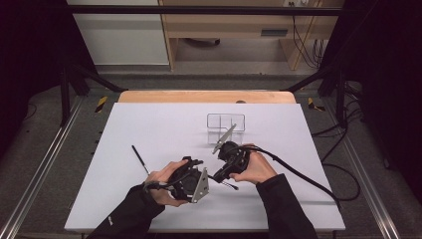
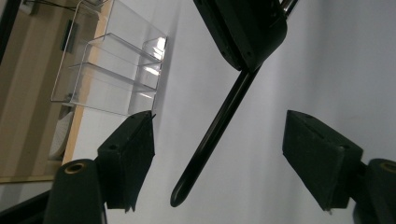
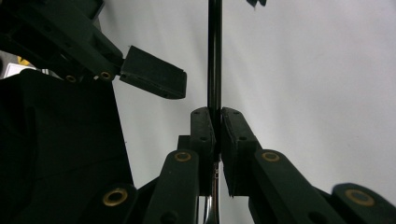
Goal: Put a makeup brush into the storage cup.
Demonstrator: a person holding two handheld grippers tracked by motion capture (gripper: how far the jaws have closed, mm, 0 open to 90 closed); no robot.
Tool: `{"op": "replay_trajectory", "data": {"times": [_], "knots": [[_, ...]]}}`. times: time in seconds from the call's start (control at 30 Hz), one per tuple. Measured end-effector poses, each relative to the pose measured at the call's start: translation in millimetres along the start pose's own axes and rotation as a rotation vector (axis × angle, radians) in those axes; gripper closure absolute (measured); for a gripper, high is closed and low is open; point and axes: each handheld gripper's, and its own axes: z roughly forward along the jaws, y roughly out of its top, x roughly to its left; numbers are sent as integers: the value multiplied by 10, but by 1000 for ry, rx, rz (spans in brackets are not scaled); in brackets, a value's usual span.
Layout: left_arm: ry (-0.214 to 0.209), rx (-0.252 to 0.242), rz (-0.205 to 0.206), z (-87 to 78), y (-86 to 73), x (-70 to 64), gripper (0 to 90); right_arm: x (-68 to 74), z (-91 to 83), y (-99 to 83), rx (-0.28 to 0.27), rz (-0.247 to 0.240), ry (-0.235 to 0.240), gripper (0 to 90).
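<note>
Right tool (image 3: 217, 135) clamped on a slim black pen (image 3: 214, 56), jaws pressed tight against either side of the barrel. Glossy, round and dark along its whole length, with a pale streak of reflected light down one side; a bit of bright metal just visible below the jaws in the right gripper view. Held above the white table (image 1: 149, 124), near its front middle, between the two hands.

In the left gripper view, the same pen (image 2: 215, 135) slanting down from the right tool's black body toward a rounded, closed tip, hanging in the gap between the left tool's (image 2: 219, 158) jaws. Those jaws wide apart, touching nothing, one pad on each side of the pen and clear of it.

From the high view, left tool (image 1: 199, 172) lying low at the front of the table, gripped by the left hand (image 1: 164, 181); right tool (image 1: 219, 174) just beside it, in the right hand (image 1: 256, 167), cable trailing off to the right.

A second thin black stick (image 1: 140, 159) flat on the table, left of the left hand. A clear plastic holder (image 1: 226, 124) with dividers farther back, standing near the middle.
</note>
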Motion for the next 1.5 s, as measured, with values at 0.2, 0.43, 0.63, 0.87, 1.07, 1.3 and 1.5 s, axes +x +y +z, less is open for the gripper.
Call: {"op": "replay_trajectory", "data": {"times": [0.2, 0.43, 0.63, 0.87, 1.07, 1.3, 1.5], "knots": [[11, 9, 54, 21, 14, -59, 317, 6, 28, -1, 20, 0, 11, 843], [20, 19, 113, 49, 29, -106, 410, 9, 62, -1, 32, -2, 22, 843], [30, 32, 161, 75, 54, -144, 496, 25, 81, -4, 40, -3, 25, 843], [37, 38, 208, 81, 80, -175, 596, 35, 84, -6, 45, -4, 30, 843], [44, 39, 236, 74, 78, -193, 676, 39, 96, -9, 52, -9, 36, 843], [39, 39, 260, 92, 79, -215, 748, 40, 95, -8, 59, -9, 45, 843], [26, 39, 274, 86, 79, -229, 790, 47, 89, -11, 61, -13, 48, 843]]}}
